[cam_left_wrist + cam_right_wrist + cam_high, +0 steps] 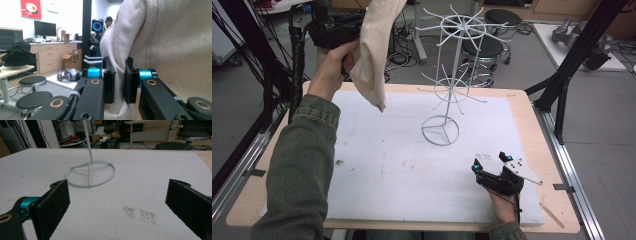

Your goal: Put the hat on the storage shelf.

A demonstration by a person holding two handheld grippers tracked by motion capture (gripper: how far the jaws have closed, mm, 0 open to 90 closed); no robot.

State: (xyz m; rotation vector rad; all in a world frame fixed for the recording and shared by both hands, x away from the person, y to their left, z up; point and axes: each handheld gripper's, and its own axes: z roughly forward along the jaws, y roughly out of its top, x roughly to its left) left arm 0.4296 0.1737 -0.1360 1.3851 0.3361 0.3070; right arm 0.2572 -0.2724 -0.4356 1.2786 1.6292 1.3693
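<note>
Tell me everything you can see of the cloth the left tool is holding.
The cloth is cream, coarse-woven fabric, like canvas. It hangs in loose vertical folds above the table's far left part, its pointed lower corner clear of the white mat. The left tool is shut on a bunched fold. The cloth's top runs out of the high view. It hangs left of the white wire rack, apart from it.
</note>
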